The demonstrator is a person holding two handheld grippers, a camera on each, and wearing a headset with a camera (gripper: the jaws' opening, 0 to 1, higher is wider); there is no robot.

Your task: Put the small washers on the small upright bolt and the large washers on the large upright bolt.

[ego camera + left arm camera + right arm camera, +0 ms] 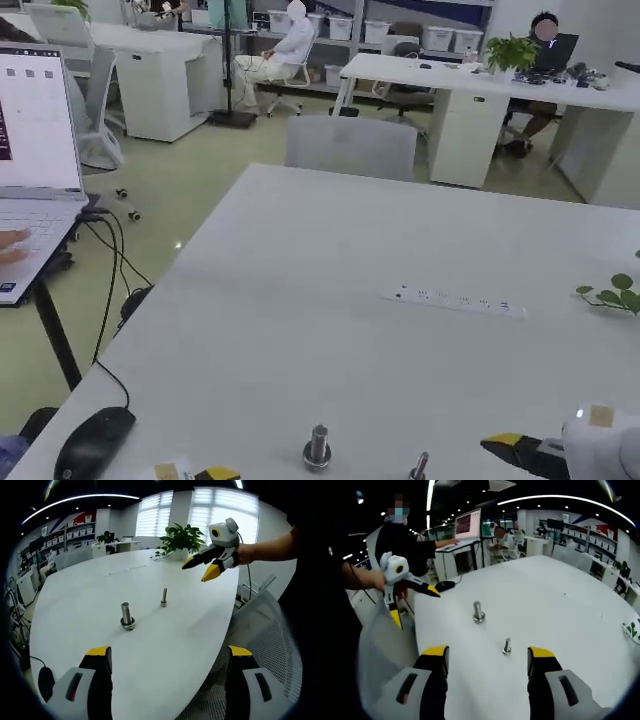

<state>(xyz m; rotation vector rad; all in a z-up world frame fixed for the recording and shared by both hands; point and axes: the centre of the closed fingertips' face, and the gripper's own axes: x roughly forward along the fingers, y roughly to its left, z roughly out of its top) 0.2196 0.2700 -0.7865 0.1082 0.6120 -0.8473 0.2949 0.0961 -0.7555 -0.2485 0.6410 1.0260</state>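
large upright bolt [317,447] bottom centre of the head view on the white table [350,300], small upright bolt [419,466] just right of it, left gripper [168,651] jaws wide open, nothing in them, right gripper [488,652] same deal

Open-plan office w/ big white counter [300,300], grey chair [350,147] behind it, white desks [470,72] across pale green floor [190,180], shelves [350,12] w/ storage bins [437,38] at back, bright windows [225,510] w/ blinds, ceiling strip lights [560,497].

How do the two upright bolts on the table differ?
The large bolt is thicker and taller than the small bolt. In the head view the large bolt stands left of the small bolt. Both stand upright on the white table, apart.
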